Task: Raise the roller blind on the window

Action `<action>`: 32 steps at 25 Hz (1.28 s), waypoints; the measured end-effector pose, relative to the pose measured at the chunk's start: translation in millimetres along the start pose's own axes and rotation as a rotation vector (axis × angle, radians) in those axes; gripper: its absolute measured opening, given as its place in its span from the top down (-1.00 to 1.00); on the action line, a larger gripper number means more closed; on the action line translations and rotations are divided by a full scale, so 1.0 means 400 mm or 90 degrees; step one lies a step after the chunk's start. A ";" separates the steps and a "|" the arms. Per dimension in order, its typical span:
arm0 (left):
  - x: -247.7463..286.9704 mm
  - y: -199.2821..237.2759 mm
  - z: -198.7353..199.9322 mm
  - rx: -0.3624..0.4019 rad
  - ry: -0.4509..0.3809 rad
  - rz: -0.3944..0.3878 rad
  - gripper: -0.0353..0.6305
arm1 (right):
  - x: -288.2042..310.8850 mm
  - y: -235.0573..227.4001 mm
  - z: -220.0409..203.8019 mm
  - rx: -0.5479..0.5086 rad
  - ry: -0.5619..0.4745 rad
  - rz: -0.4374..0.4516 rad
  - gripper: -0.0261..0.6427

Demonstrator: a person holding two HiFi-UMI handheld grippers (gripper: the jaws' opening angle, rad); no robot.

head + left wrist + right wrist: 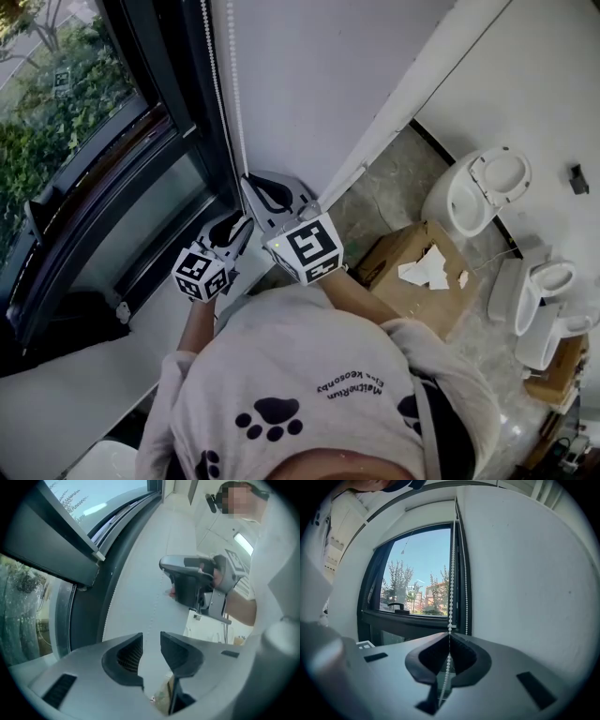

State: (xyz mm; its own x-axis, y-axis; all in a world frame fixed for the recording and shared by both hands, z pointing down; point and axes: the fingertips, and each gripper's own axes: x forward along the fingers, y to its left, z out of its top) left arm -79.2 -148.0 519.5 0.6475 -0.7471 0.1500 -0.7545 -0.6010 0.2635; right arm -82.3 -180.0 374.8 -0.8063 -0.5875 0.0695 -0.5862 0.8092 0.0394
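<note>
Now our right tool [449, 637] is pinched shut on one strand of the bead chain [451, 599], which hangs beside the dark window frame [408, 620] against the white wall [525, 573]. Our left tool [151, 641] sits close by, its jaws standing apart with a clear gap.

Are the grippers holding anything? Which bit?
The right gripper pinches the bead chain, on the strand nearer the window. The left gripper is open, gripping nothing.

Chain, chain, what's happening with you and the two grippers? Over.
Right gripper shut on chain. Left gripper open, a faint chain strand running into its gap, not pinched. Nothing seen blocking the chain. Over.
</note>
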 end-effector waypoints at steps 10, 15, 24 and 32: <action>-0.078 -0.035 0.284 0.021 -0.088 -0.015 0.56 | -0.005 0.006 -0.001 0.001 -0.004 0.007 0.89; -0.100 -0.081 0.444 0.055 -0.122 -0.042 0.56 | -0.010 0.012 0.000 0.002 -0.006 0.011 0.89; -0.067 -0.150 0.648 0.142 -0.150 -0.079 0.59 | -0.018 0.023 0.001 0.004 -0.008 0.017 0.89; -0.033 -0.174 0.724 0.184 -0.132 -0.082 0.81 | -0.024 0.026 0.001 0.002 -0.010 0.017 0.89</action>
State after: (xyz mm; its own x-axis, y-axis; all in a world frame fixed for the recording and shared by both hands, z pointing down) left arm -66.0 -178.6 223.2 0.7264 -0.6837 -0.0700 -0.6861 -0.7273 -0.0159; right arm -80.5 -165.9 374.2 -0.8232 -0.5651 0.0552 -0.5641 0.8250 0.0348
